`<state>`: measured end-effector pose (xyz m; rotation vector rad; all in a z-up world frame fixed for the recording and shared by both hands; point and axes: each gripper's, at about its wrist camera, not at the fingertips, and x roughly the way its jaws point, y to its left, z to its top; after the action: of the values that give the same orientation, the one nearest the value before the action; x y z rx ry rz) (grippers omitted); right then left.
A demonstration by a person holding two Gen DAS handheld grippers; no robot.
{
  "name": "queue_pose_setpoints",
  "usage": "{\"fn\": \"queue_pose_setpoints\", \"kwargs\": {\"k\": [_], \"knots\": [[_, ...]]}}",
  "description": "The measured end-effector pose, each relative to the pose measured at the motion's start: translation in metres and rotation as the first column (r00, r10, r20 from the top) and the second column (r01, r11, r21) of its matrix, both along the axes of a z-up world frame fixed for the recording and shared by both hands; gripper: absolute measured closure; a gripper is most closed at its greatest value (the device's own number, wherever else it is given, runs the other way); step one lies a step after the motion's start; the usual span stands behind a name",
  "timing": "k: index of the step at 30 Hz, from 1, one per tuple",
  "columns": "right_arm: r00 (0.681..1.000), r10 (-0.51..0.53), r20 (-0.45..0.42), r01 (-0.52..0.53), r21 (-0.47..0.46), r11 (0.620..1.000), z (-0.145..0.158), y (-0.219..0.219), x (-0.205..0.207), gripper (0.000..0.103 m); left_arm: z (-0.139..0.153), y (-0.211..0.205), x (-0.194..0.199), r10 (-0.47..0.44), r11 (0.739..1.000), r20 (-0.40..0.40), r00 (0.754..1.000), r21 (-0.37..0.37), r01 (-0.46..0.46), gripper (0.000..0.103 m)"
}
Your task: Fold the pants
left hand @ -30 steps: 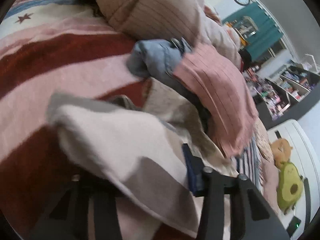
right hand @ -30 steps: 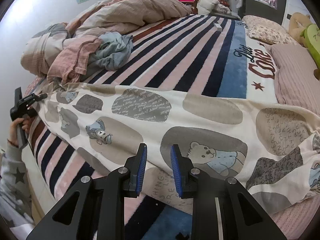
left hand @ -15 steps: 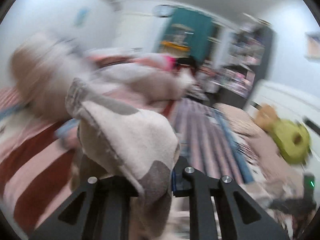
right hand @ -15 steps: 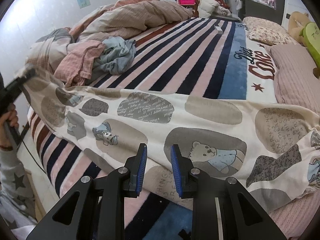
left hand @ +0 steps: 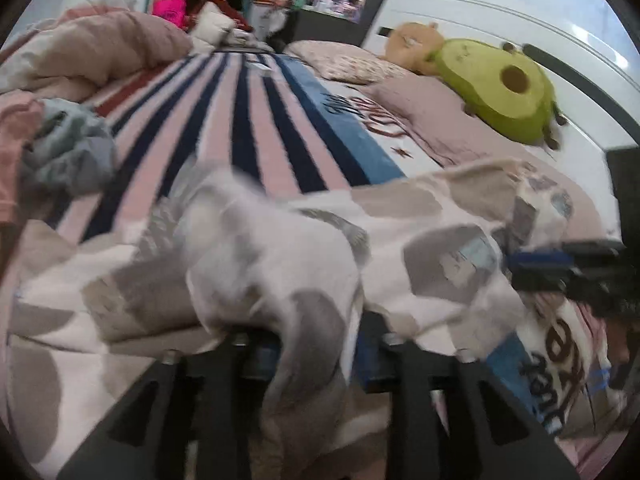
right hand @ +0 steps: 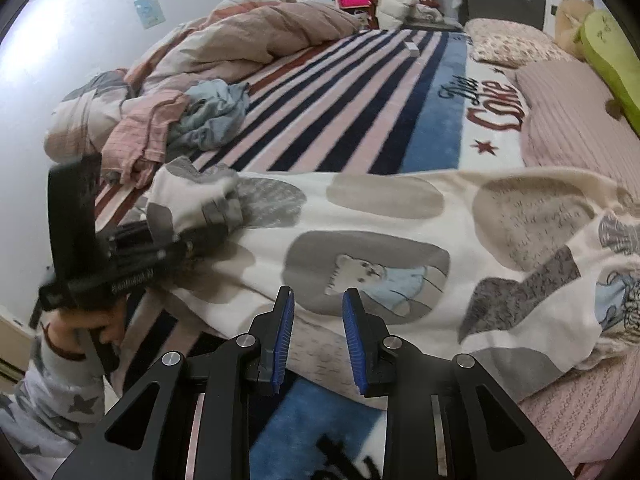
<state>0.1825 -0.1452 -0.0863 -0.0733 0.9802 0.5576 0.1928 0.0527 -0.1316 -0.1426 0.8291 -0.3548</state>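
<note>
Two grippers in play here, both over a cream pyjama-style pair of pants with grey patches and little bear prints (right hand: 400, 240), spread crosswise on a pink, navy and blue striped fleece blanket (right hand: 340, 104) covering the bed.

Starting at the left: the left gripper (left hand: 316, 344) has a bunched end of the pants pinched between its fingers, and the fabric flops up and over the front of it, so the blue pads are mostly buried. In the right wrist view you can see that same gripper (right hand: 176, 240) at the left end of the pants, with the cloth lifted and doubled over toward the middle. Just behind it sits a heap of pink checked and pale blue-grey clothes (right hand: 180, 128), and past that a rumpled beige duvet (right hand: 260, 36).

Moving right: the right gripper (right hand: 318, 336) hangs at the near edge of the pants around the middle, jaws parted a moderate way with nothing between the blue pads (right hand: 284, 336). The bear print is just ahead of it.

Far right, a green avocado plush toy (left hand: 504, 92) lies by the pillows.
</note>
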Motion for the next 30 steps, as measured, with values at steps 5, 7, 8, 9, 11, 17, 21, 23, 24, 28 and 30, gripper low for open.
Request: {"fn": "queue_pose_setpoints", "kwargs": {"k": [5, 7, 8, 9, 11, 17, 21, 23, 24, 28, 30], "knots": [[1.0, 0.004, 0.002, -0.004, 0.009, 1.0, 0.0, 0.006, 0.005, 0.081, 0.03, 0.021, -0.038, -0.045, 0.998, 0.062, 0.997, -0.037, 0.048, 0.017], [0.999, 0.027, 0.021, -0.027, 0.009, 1.0, 0.006, 0.018, 0.004, 0.079, 0.042, 0.044, -0.055, 0.008, 0.999, 0.076, 0.997, -0.052, -0.004, 0.017], [0.999, 0.041, 0.035, -0.042, 0.013, 0.999, 0.009, 0.026, 0.003, 0.071, 0.044, 0.056, -0.061, 0.04, 0.998, 0.078, 0.996, -0.056, -0.035, 0.017], [0.998, 0.052, 0.044, -0.053, 0.016, 0.998, 0.012, 0.033, 0.003, 0.06, 0.047, 0.072, -0.068, 0.089, 0.995, 0.089, 0.992, -0.049, -0.085, 0.017], [0.993, 0.093, 0.066, -0.095, 0.025, 0.995, 0.019, 0.057, 0.002, 0.054, 0.048, 0.093, -0.077, 0.151, 0.989, 0.111, 0.982, -0.018, -0.149, 0.017], [0.972, 0.2, 0.125, -0.205, 0.027, 0.978, 0.021, 0.14, 0.008, 0.02, 0.021, 0.134, -0.082, 0.242, 0.97, 0.053, 0.969, -0.028, -0.241, 0.031], [0.959, 0.258, 0.116, -0.237, -0.17, 0.957, -0.01, 0.187, 0.02, 0.03, 0.005, 0.13, -0.081, 0.248, 0.969, 0.043, 0.968, -0.01, -0.248, 0.037], [0.971, 0.222, 0.086, -0.203, -0.189, 0.961, -0.021, 0.183, 0.026, 0.058, 0.002, 0.129, -0.082, 0.251, 0.968, 0.049, 0.967, 0.014, -0.252, 0.047], [0.976, 0.2, 0.084, -0.181, -0.19, 0.965, -0.023, 0.177, 0.028, 0.066, 0.0, 0.129, -0.081, 0.257, 0.965, 0.045, 0.965, 0.029, -0.259, 0.05], [0.99, 0.119, 0.074, -0.104, -0.186, 0.977, -0.018, 0.137, 0.028, 0.083, -0.006, 0.134, -0.082, 0.266, 0.964, 0.028, 0.964, 0.015, -0.267, 0.059], [0.997, 0.072, 0.036, -0.065, -0.168, 0.984, -0.019, 0.109, 0.026, 0.082, -0.008, 0.137, -0.082, 0.267, 0.963, 0.026, 0.963, 0.011, -0.268, 0.061]]}}
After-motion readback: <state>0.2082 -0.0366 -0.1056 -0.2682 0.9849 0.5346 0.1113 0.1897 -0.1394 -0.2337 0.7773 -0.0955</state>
